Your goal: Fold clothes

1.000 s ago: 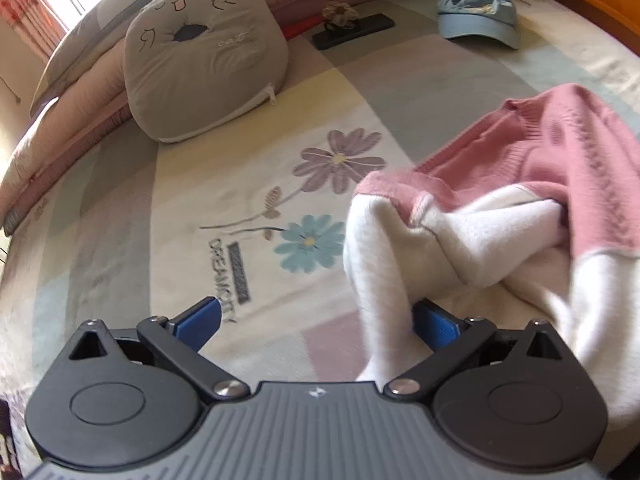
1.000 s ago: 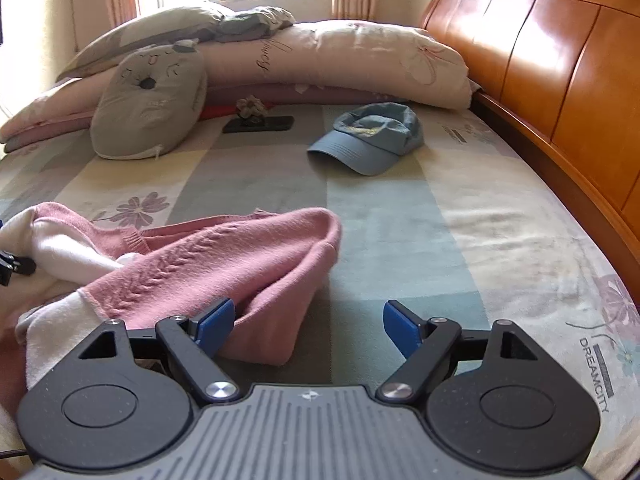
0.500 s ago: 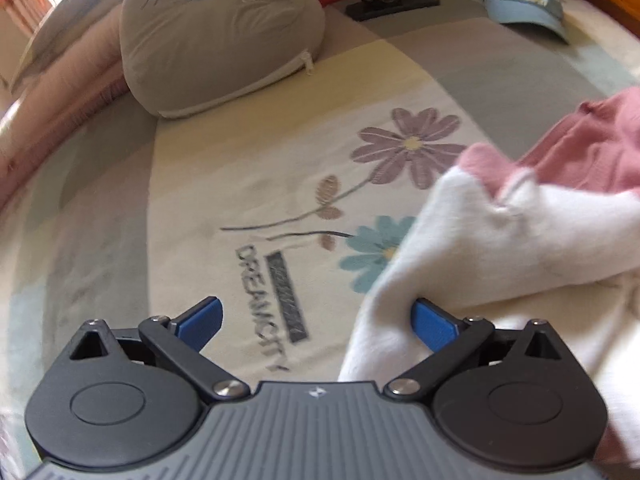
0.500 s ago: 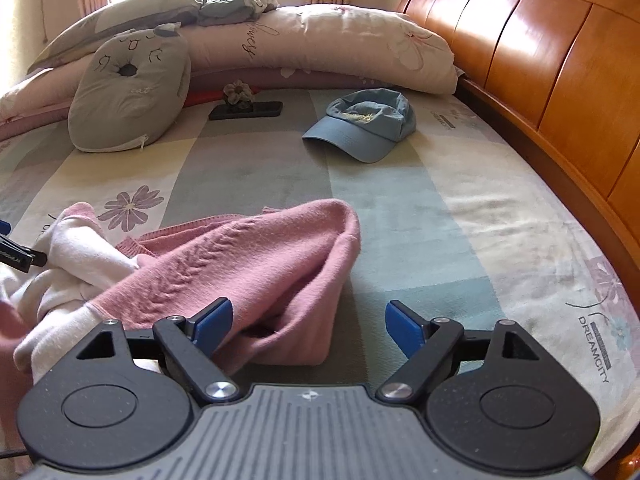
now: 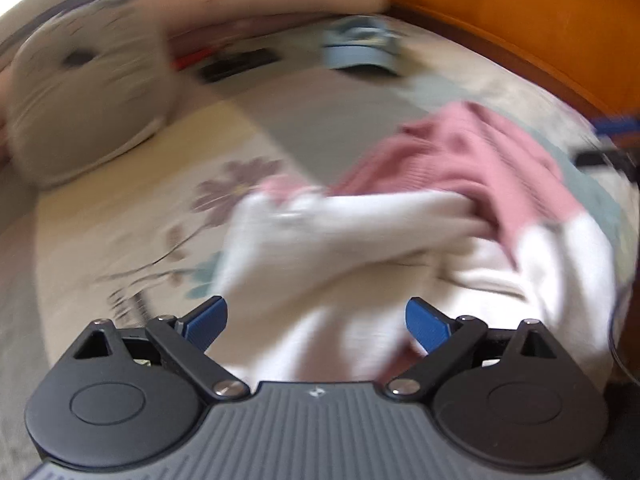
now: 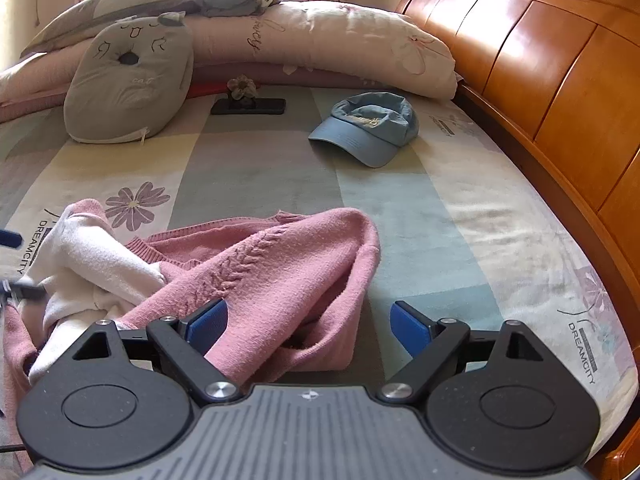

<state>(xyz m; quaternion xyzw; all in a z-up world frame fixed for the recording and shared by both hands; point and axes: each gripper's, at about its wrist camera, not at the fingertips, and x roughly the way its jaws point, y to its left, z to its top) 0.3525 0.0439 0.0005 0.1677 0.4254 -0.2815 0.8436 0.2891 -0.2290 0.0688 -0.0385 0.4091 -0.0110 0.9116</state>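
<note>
Crumpled pink-and-white sweater on the bed, lower left of frame. Right tool opening, pads clear of cloth; left tool wide, empty. Risk: bunched layers get pinched together, skewing the fold.

Both wrist views look down along their fingers from close above the bed toward its pillow edge; both share the sweater and cap.
</note>
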